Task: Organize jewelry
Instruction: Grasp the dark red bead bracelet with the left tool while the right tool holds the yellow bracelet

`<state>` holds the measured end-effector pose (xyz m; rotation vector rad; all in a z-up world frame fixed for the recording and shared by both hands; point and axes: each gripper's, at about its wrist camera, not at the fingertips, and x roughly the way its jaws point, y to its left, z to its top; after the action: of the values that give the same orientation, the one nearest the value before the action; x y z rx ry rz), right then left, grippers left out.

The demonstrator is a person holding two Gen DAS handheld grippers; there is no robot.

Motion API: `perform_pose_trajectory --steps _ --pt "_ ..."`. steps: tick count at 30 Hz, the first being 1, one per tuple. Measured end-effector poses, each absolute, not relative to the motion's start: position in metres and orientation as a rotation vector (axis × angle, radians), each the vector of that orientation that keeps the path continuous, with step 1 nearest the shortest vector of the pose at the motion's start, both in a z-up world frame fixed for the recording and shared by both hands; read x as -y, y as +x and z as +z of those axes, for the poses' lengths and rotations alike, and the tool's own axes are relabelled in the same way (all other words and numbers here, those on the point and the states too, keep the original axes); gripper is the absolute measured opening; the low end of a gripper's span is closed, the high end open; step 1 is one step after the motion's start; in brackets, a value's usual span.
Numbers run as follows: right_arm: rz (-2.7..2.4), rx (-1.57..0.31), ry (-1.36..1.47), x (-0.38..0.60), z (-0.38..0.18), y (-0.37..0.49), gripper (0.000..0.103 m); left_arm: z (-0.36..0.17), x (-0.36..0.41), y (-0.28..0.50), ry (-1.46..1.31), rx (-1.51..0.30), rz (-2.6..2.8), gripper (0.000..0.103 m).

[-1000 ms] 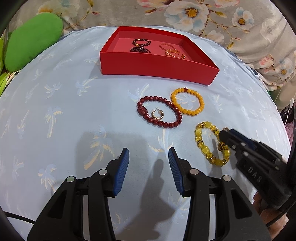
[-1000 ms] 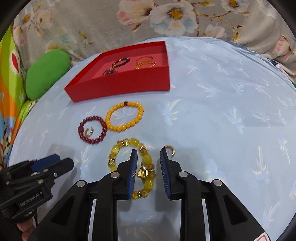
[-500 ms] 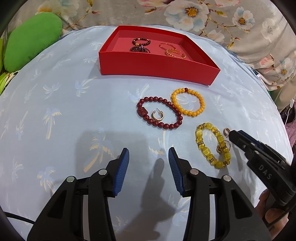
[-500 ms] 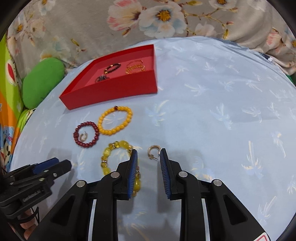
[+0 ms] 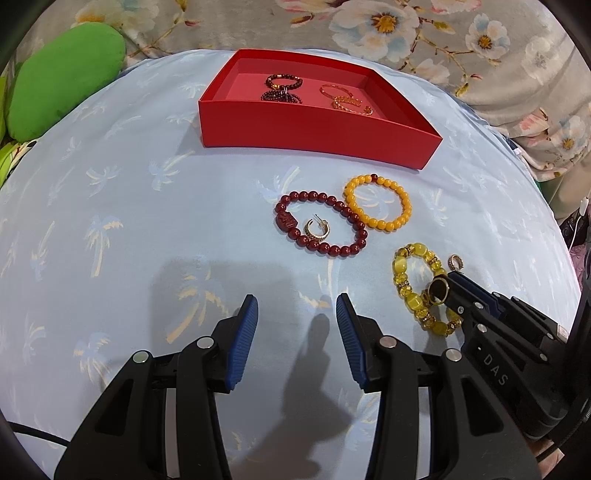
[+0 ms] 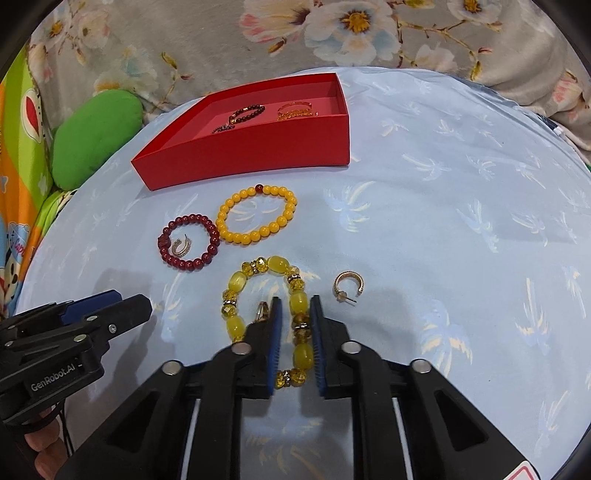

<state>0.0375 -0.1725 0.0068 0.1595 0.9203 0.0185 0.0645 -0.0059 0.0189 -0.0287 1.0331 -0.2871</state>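
A red tray holds dark bead bracelets and thin gold ones; it also shows in the right wrist view. On the blue cloth lie a dark red bead bracelet with a gold hoop earring inside it, an orange bead bracelet, a yellow glass bead bracelet and a second hoop earring. My right gripper is open, its fingers straddling one side of the yellow bracelet; a gold ring sits against its left fingertip. My left gripper is open and empty, above bare cloth.
A green cushion lies at the far left. Floral fabric runs behind the tray. The blue cloth falls away at the right edge.
My right gripper pulled back, then came forward and lower over the yellow bracelet's side. The gold ring now rests at its left fingertip. My left gripper has hardly moved.
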Motion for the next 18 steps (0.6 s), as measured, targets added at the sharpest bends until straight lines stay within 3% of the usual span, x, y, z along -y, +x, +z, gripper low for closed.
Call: perform_pose_trajectory --steps 18 --pt "0.042 -0.909 0.194 0.175 0.013 0.048 0.009 0.024 0.005 0.116 -0.050 -1.000 -0.247 0.042"
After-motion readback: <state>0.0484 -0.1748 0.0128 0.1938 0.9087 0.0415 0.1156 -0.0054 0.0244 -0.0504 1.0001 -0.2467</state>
